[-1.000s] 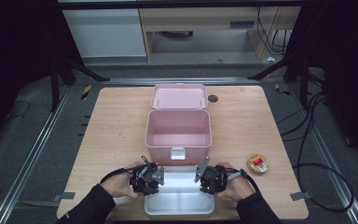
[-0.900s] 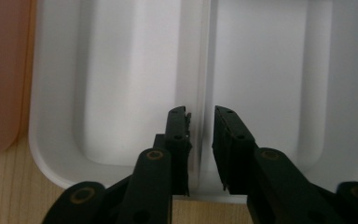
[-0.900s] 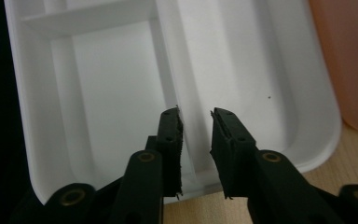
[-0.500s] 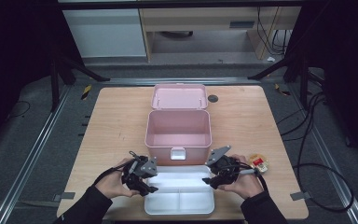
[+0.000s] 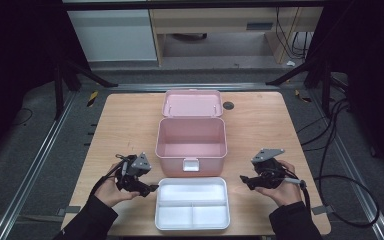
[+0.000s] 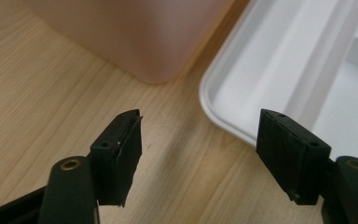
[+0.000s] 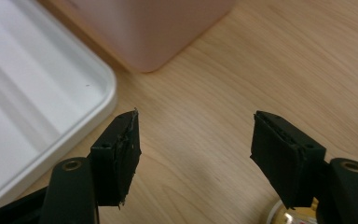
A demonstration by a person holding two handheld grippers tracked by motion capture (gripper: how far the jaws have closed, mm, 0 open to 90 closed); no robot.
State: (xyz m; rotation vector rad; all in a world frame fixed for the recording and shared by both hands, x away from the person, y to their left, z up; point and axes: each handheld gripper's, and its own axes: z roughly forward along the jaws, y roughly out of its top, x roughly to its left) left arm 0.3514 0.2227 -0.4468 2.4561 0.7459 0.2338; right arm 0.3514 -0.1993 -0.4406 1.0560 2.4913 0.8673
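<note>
While the white tray (image 5: pixel 192 202) lies at the desk's (image 5: pixel 125 120) near edge, just in front of the open pink box (image 5: pixel 191 139), each tool stands off one of its short ends with jaws spread and nothing between them, having just been opening. Left tool (image 5: pixel 150 188) hovers just beside the tray's left rim over bare wood. Right tool (image 5: pixel 243 180) hangs apart from the right rim, with open wood between, a small round tin (image 7: pixel 289 215) beneath it.

pink boxes – 1 (image 5: pixel 190 140) | white divided trays – 1 (image 5: pixel 192 202) | tray compartments – 3 | grippers – 2: left gripper (image 5: pixel 150 188), right gripper (image 5: pixel 244 179) | counters – 1 (image 5: pixel 125 125)
</note>
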